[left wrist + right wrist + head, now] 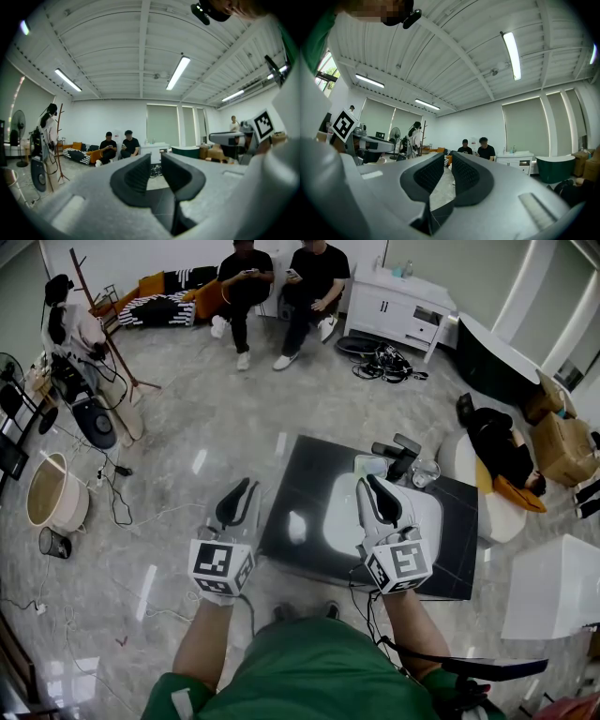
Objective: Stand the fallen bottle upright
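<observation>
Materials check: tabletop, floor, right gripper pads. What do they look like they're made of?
Tabletop: black, high gloss, mirrors the ceiling lights. Polished stone or glass; cannot tell which.
Floor: grey, veined, shiny with light streaks. Looks like polished marble-look tile.
Right gripper pads: black, matte, ribbed faces. Probably rubber. The body around them is pale grey and looks like plastic.

Place, as I see it around me: an open studio-style workroom with a lounge corner.
- Polished stone floor (187, 456); ribbed white ceiling (140, 56) with tube lights (178, 72).
- Sofa (164, 301), two people (246, 282) seated by it.
- White cabinet (398, 306), coat stand (103, 334), pedestal fan (18, 126).
- Loose cables (389, 362), cardboard boxes (562, 442).
- Low black counter (309, 493) before me.
</observation>
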`<act>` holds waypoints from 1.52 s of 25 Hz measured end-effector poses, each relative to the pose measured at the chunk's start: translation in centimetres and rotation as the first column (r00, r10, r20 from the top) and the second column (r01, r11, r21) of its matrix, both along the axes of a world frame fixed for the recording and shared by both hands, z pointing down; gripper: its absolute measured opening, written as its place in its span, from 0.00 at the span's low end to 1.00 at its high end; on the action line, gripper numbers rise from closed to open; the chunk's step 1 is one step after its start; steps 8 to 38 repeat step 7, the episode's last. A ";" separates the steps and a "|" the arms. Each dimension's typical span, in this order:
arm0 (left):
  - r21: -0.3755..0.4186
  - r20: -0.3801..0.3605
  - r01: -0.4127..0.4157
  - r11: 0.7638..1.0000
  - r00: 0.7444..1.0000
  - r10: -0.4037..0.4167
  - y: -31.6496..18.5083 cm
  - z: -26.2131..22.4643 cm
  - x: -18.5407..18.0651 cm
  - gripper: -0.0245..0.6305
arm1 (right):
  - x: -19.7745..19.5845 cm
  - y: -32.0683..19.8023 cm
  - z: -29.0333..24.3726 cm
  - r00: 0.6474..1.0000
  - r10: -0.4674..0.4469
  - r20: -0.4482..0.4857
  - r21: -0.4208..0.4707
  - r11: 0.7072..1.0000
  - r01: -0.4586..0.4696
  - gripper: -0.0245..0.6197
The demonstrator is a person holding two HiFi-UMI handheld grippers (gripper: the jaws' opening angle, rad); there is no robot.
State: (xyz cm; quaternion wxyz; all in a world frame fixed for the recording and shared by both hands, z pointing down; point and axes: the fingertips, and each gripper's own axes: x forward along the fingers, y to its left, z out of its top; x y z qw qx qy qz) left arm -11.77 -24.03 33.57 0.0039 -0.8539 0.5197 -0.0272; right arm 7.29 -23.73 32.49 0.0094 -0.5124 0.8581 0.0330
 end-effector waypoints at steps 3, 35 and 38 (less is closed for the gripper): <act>-0.003 -0.001 -0.001 1.000 1.000 0.001 -0.2 -0.2 -0.5 0.13 | -0.5 -0.2 -0.1 1.000 0.003 -0.001 -0.005 1.000 -0.003 0.12; -0.003 -0.003 -0.005 1.000 1.000 0.005 0.0 -0.3 -1.2 0.13 | -1.1 0.0 -0.2 1.000 0.006 -0.001 -0.007 1.000 -0.006 0.12; -0.003 -0.003 -0.005 1.000 1.000 0.005 0.0 -0.3 -1.2 0.13 | -1.1 0.0 -0.2 1.000 0.006 -0.001 -0.007 1.000 -0.006 0.12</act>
